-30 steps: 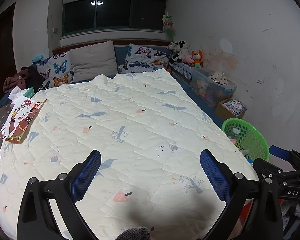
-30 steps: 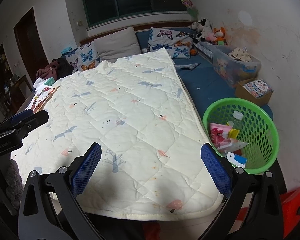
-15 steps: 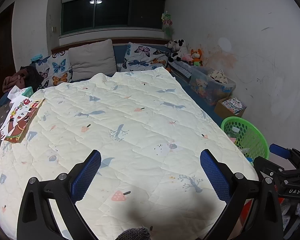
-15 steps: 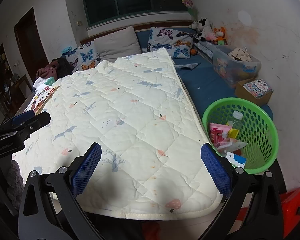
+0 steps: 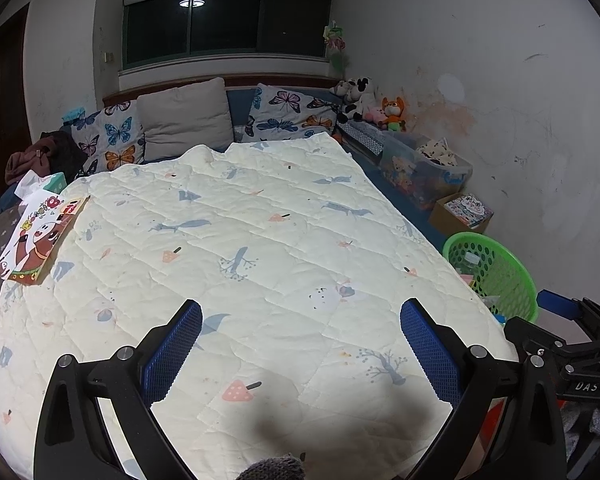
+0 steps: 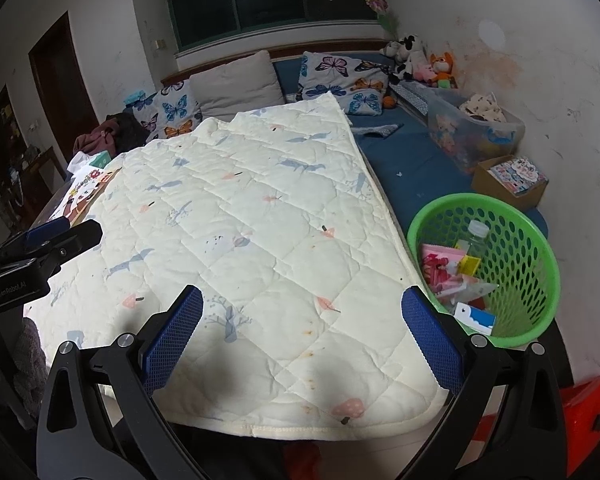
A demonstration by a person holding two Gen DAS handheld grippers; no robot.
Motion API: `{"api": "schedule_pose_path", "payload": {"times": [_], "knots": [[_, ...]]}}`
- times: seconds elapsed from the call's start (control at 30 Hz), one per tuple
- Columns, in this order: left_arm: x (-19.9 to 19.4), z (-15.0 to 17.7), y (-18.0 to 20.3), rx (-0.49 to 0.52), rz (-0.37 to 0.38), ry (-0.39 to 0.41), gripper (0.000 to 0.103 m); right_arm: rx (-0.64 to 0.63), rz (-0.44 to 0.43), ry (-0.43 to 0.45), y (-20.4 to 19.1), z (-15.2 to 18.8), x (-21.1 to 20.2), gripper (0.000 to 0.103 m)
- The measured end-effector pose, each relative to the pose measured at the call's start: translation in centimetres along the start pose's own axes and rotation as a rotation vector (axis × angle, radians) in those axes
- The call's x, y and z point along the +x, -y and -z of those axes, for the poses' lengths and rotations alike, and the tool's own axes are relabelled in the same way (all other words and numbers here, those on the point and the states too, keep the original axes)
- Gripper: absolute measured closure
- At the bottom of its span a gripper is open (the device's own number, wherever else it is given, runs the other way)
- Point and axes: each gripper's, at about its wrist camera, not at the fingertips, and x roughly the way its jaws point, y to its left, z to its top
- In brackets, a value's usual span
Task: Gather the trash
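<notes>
A green mesh basket [image 6: 512,216] stands on the floor right of the bed and holds a clear plastic bottle [image 6: 475,236], pink wrappers [image 6: 440,264] and a blue-white packet [image 6: 476,318]. The left wrist view shows the same basket [image 5: 504,276] at the right. My left gripper [image 5: 302,350] is open above the near end of the cream quilt [image 5: 240,240], with nothing between its blue pads. My right gripper [image 6: 302,342] is open too, empty, over the quilt's near right corner, just left of the basket. A colourful cartoon packet [image 5: 36,236] lies at the quilt's left edge.
Pillows [image 5: 184,120] and soft toys [image 5: 372,104] line the far end. A clear storage box [image 6: 476,132] and a cardboard box [image 6: 512,180] sit by the right wall. A tissue pack [image 5: 54,182] and clothes [image 5: 40,152] lie at far left. A red stool [image 6: 580,404] is low right.
Both grippers have shifted only slightly; the left view has crept a little towards the bed. Both stay open and empty.
</notes>
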Motion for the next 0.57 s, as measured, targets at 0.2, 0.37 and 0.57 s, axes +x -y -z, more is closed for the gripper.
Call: {"api": "schedule_pose_path", "payload": {"times": [0.2,0.37,0.57], "knots": [[-0.04,0.07,0.06,0.013,-0.018,0.020,0.007,0.009,0.004,0.003,0.36,0.03,-0.10,0.004],[0.07,-0.04,0.04,0.008,-0.020,0.015,0.007,0.014,-0.002,0.003,0.43,0.07,-0.16,0.004],[0.28,0.08,-0.18,-0.003,-0.017,0.005,0.007,0.008,0.001,0.003,0.29,0.16,-0.18,0.004]]}}
